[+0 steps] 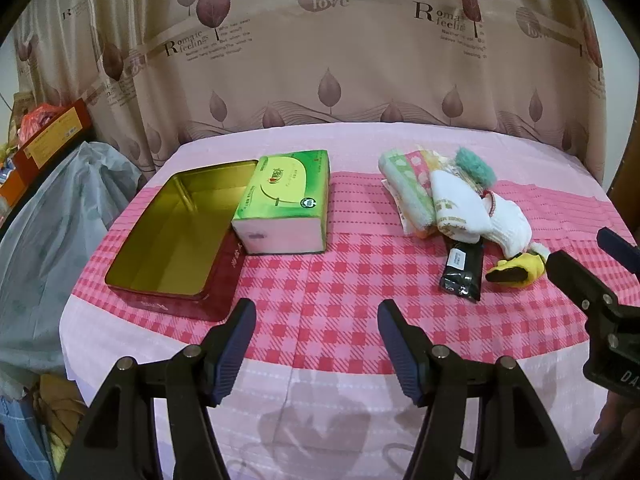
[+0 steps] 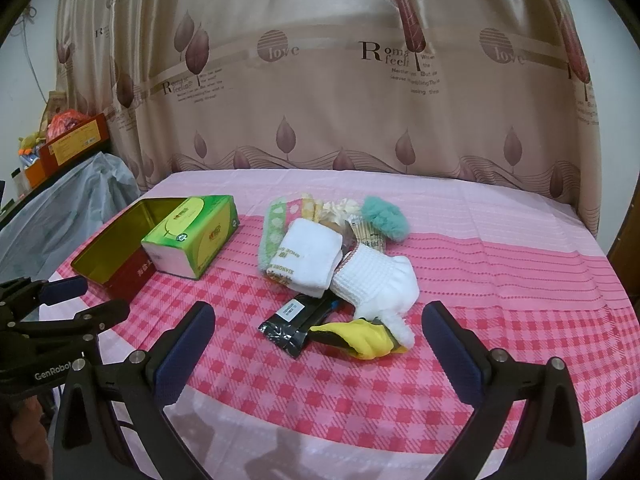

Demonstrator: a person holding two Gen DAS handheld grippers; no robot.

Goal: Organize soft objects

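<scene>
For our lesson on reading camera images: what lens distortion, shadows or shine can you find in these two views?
Left wrist view: dark rounded corners, the table edge bows, gripper shadows fall on the near cloth, and the open tin shines gold inside. Right wrist view: same fisheye bending, the satin curtain carries glossy highlights, and soft shadows lie under the open right gripper.

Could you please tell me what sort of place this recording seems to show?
Probably a room in a home: a pink checked cloth covers the surface, a beige leaf-printed curtain hangs behind it, and cluttered cardboard boxes stand at the far left.
</scene>
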